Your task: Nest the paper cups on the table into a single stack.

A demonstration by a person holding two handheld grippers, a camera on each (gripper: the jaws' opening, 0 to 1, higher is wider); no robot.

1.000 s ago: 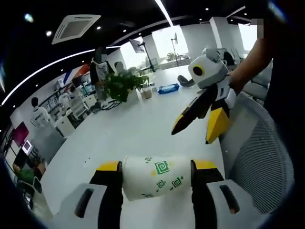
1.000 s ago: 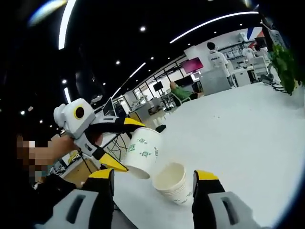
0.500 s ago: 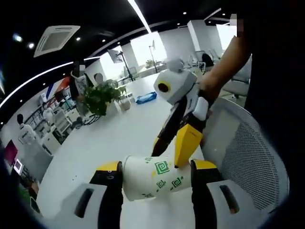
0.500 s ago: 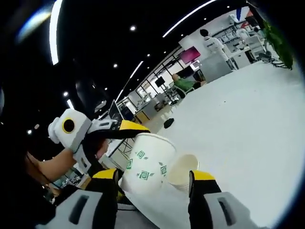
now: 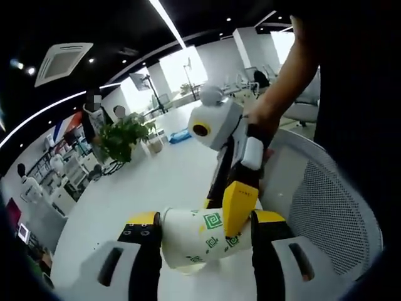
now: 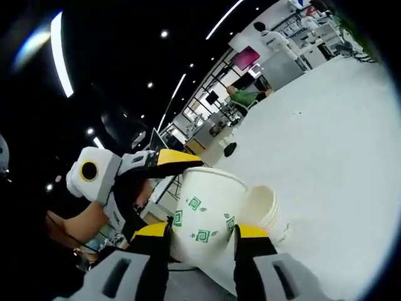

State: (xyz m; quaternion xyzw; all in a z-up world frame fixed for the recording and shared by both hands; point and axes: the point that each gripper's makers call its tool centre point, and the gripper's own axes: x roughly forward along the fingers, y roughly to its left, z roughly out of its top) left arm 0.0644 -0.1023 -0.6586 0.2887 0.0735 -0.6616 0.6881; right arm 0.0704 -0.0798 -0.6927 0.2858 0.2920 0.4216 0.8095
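A printed cup (image 5: 200, 238) was held on its side between the jaws of the left gripper (image 5: 203, 229), above the white table (image 5: 156, 182). The right gripper (image 5: 235, 204) had been brought in from above, and in the right gripper view its jaws were closed about the same cup (image 6: 203, 219) in the right gripper (image 6: 200, 233). A stack (image 6: 266, 210) of plain cups lay tilted just behind, mouth toward the cup, whether touching could not be told. With both grippers clamped on one thin paper wall, the cup was judged likely to be crushed or ovalled, which would jam the nesting. If one gripper were opened late or unevenly, the cup could be twisted, dropped, or driven against the stack's rim and the stack pushed over.
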